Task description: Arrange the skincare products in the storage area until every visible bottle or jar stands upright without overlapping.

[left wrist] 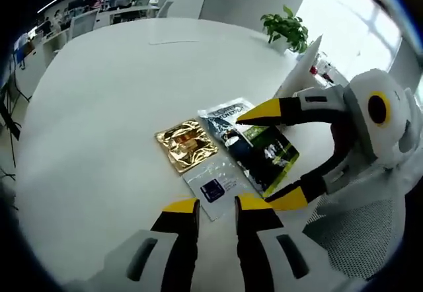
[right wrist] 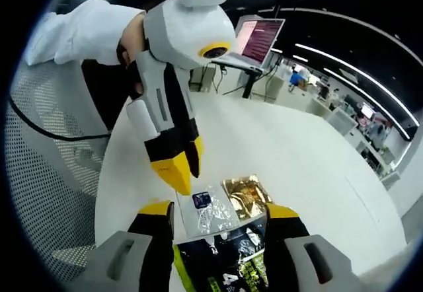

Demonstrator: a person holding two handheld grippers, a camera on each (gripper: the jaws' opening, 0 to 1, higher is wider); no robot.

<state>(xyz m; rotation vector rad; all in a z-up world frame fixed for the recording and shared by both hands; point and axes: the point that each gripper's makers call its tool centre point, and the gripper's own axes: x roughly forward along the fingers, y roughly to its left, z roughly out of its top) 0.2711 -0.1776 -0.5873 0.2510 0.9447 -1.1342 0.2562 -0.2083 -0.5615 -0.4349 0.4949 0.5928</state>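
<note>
Several flat skincare sachets lie in a cluster on the white table (left wrist: 106,94): a gold one (left wrist: 187,145), a clear one with a dark blue label (left wrist: 215,186), a silver-blue one (left wrist: 225,115) and a black-and-green one (left wrist: 264,166). My right gripper (left wrist: 277,155) comes in from the right, open, its yellow tips straddling the black-and-green sachet (right wrist: 231,262). My left gripper (left wrist: 217,207) hovers just short of the clear sachet (right wrist: 208,213), jaws a narrow gap apart with nothing between them. From the right gripper view the left gripper (right wrist: 180,173) points down at that sachet, beside the gold sachet (right wrist: 246,196).
A potted plant (left wrist: 285,29) stands at the table's far edge. A laptop on a stand (right wrist: 259,37) sits beyond the table. A white mesh chair (right wrist: 46,173) is at the near side, by the person's white sleeve (right wrist: 79,31). Desks fill the background.
</note>
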